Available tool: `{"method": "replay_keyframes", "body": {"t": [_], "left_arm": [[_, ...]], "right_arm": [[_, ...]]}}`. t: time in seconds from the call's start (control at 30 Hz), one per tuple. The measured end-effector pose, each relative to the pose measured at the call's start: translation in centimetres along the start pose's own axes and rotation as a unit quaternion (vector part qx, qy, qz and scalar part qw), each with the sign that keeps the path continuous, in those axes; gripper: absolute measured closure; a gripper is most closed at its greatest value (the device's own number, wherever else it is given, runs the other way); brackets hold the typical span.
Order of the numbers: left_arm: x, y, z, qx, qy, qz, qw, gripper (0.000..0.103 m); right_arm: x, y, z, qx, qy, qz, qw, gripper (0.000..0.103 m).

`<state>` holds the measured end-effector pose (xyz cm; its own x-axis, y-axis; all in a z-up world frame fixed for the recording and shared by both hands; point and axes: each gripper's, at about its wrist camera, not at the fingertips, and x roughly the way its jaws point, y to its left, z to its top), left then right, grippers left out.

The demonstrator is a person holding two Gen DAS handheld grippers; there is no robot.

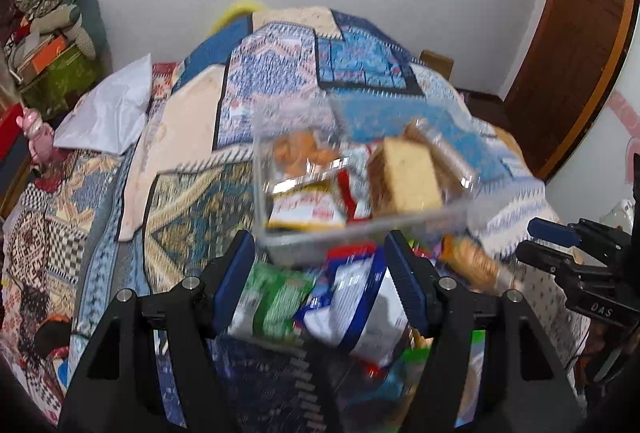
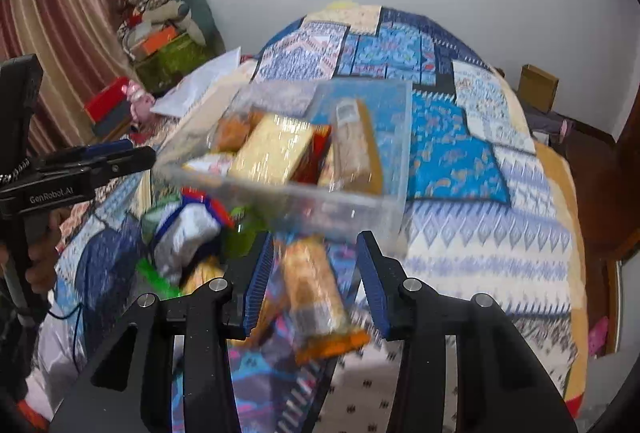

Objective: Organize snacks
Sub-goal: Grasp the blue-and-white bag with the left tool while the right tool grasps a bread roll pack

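A clear plastic box [image 1: 360, 229] [image 2: 360, 209] sits on the bed with several wrapped snacks inside, among them a cake slice [image 1: 404, 177] [image 2: 272, 149]. My left gripper [image 1: 320, 249] is open above a pile of loose packets: a green one [image 1: 276, 297] and a white-and-blue one [image 1: 352, 297]. My right gripper [image 2: 316, 257] is open over an orange-ended biscuit pack [image 2: 316, 293] that lies on the bed just in front of the box. Both views are blurred. Each gripper shows in the other's view: the right one [image 1: 556, 245], the left one [image 2: 120, 155].
A patchwork bedspread [image 2: 460, 153] covers the bed. A white pillow [image 1: 108, 109] lies at the left. Boxes and bags [image 1: 52, 45] are stacked by the far left wall. A wooden door [image 1: 580, 33] is at the right.
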<state>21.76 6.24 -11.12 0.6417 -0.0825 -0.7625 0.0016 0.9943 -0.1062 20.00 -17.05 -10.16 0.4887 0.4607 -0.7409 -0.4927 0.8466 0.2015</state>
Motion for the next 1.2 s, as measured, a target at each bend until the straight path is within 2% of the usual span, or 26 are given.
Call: {"method": "replay_keyframes", "body": {"t": [0.33, 0.43, 0.53, 0.73, 0.9, 0.97, 1.03, 1.2], "left_arm": [[2.5, -1.6, -3.1, 0.006, 0.045, -0.026, 0.9986, 0.036], [3.2, -2.5, -3.4, 0.017, 0.050, -0.035, 0.9980, 0.035], [3.6, -2.8, -3.5, 0.017, 0.051, -0.039, 0.9978, 0.028], [4.8, -3.5, -4.0, 0.020, 0.071, -0.052, 0.9959, 0.028], [5.3, -3.4, -4.1, 0.012, 0.066, -0.049, 0.9965, 0.028], [5.6, -3.0, -4.0, 0.002, 0.065, -0.051, 0.9966, 0.030], [5.7, -2.9, -4.0, -0.003, 0.062, -0.057, 0.9964, 0.040], [5.6, -3.5, -4.3, 0.007, 0.048, -0.045, 0.9978, 0.045]], "right_arm": [[3.3, -0.6, -2.6, 0.013, 0.053, -0.001, 0.999, 0.063], [4.0, -0.4, -2.7, 0.010, 0.059, 0.000, 0.998, 0.063], [4.5, -0.5, -2.7, 0.008, 0.063, 0.004, 0.998, 0.063], [4.7, -0.1, -2.8, -0.003, 0.071, 0.012, 0.997, 0.060], [4.7, -0.1, -3.1, -0.011, 0.078, 0.017, 0.997, 0.060], [4.8, 0.0, -3.1, -0.016, 0.085, 0.023, 0.996, 0.060], [4.7, 0.1, -3.2, -0.019, 0.084, 0.022, 0.996, 0.060], [5.3, 0.5, -3.4, -0.028, 0.084, 0.008, 0.996, 0.061]]}}
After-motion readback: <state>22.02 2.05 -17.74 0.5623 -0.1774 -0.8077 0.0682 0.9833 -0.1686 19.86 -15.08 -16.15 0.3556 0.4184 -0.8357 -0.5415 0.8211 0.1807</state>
